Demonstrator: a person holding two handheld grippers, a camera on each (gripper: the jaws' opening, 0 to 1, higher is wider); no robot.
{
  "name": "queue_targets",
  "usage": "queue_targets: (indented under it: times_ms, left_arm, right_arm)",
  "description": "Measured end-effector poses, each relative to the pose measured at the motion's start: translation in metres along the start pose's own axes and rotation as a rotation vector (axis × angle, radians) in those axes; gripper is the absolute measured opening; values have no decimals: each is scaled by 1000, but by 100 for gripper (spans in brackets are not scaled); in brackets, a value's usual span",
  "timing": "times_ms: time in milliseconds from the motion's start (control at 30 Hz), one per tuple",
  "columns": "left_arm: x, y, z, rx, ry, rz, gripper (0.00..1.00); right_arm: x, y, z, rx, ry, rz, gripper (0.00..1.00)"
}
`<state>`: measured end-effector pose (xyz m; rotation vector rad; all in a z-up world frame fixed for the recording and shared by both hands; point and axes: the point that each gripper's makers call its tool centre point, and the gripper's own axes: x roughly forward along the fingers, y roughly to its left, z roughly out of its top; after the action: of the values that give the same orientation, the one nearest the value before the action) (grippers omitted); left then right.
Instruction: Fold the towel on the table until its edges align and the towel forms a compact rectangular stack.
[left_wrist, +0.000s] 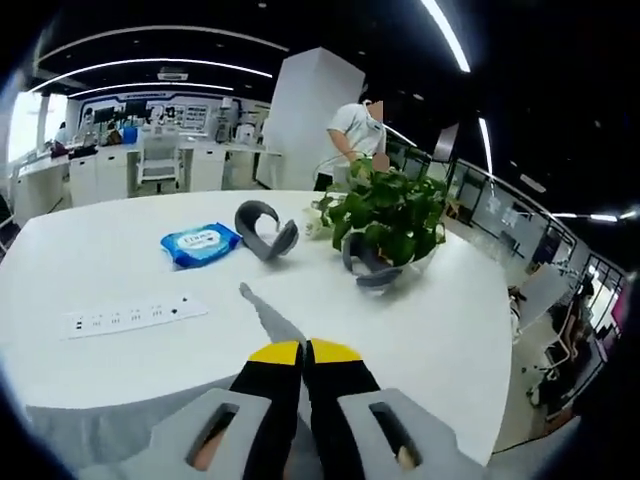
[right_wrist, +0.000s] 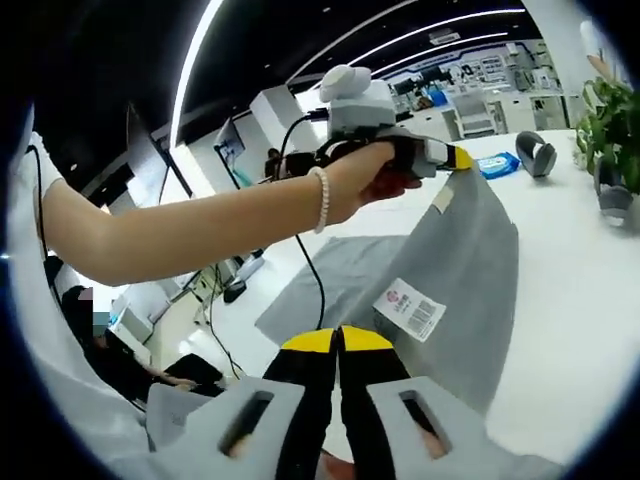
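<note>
Well, the towel (right_wrist: 440, 270) is soft, thin and light, so it bends and hangs down and will not stay flat by itself. It is grey, with a white tag (right_wrist: 410, 307) on it. Part of it lies on the white table (right_wrist: 580, 330) and part is lifted up into the air. I think the corners are the best places to pinch it, since the middle would just sag.

My left gripper (right_wrist: 455, 157) is up high in the right gripper view, held by a hand (right_wrist: 365, 180) with a bead bracelet, and its yellow tips are pinched on one top corner of the towel. My right gripper (right_wrist: 338, 340) is low and close to me, tips pressed together on the towel's near edge (I can't see the cloth between them clearly). Far off sit a plant (left_wrist: 390, 215), a blue pack of wipes (left_wrist: 200, 243) and a power strip (left_wrist: 135, 316).
</note>
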<state>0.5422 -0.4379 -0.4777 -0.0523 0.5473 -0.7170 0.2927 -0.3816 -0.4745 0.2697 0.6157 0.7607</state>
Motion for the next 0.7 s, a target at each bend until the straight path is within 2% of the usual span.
queue_targets:
  times_ms: [467,700]
  left_arm:
    - [-53,63,-11,-4,-17,64,1]
    - [-76,89,-15,-11,-27,96,1]
  right_arm:
    - [56,59,-1,-41,39,120,0]
    - [78,81,-4,-84,68,164,0]
